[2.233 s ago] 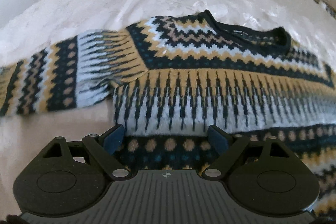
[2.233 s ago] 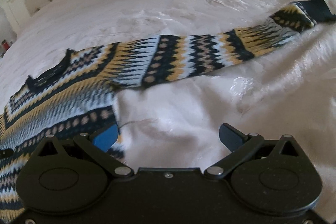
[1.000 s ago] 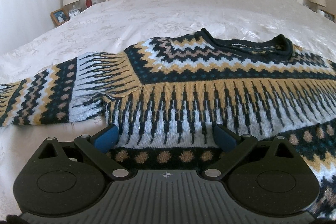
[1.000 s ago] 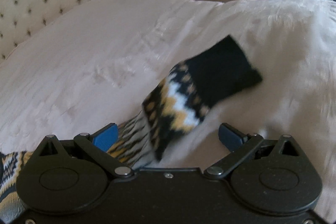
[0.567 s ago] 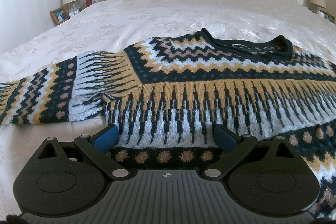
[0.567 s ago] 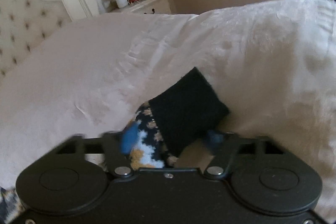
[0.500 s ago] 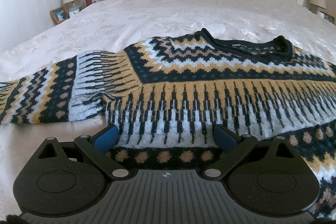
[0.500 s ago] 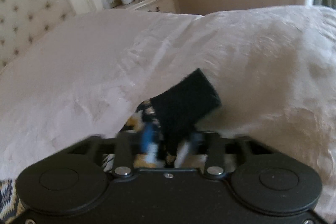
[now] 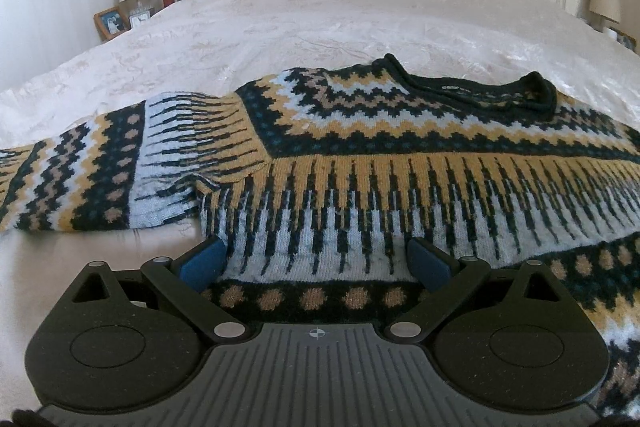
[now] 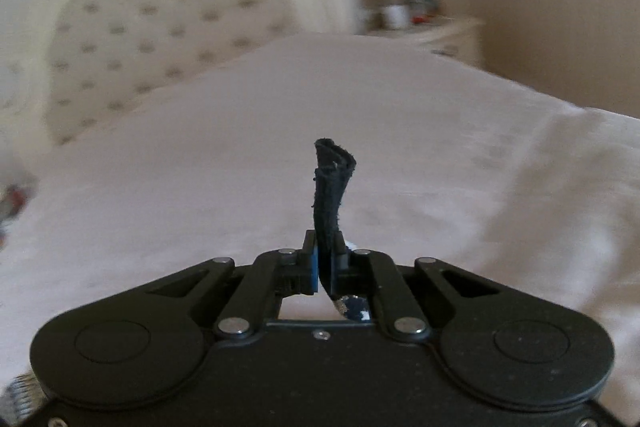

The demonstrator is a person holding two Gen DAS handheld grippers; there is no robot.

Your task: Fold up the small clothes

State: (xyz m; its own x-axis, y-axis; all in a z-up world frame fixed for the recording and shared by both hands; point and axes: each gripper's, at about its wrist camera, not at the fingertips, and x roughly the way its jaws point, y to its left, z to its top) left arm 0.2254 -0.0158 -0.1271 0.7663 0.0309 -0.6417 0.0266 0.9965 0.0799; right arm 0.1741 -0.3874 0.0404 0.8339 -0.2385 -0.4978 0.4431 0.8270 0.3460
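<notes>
Right wrist view: my right tool (image 10: 327, 259) is now clamped on the dark cuff (image 10: 330, 187) of the sweater's sleeve. A second ago its jaws stood wide with the sleeve end lying loose on the bed (image 10: 240, 147) between them; they have just been closing, and the cuff now stands up pinched between the blue pads (image 10: 315, 269). The bedspread has dropped away below the cuff, and the tufted headboard (image 10: 152, 39) has swung into sight, blurred.

From the left wrist nothing has changed: the patterned sweater (image 9: 400, 155) lies spread flat across the bed, neck towards the headboard, one sleeve stretched out to the left. My left tool (image 9: 316, 263) hovers with its jaws apart over the sweater's lower body, gripping nothing.
</notes>
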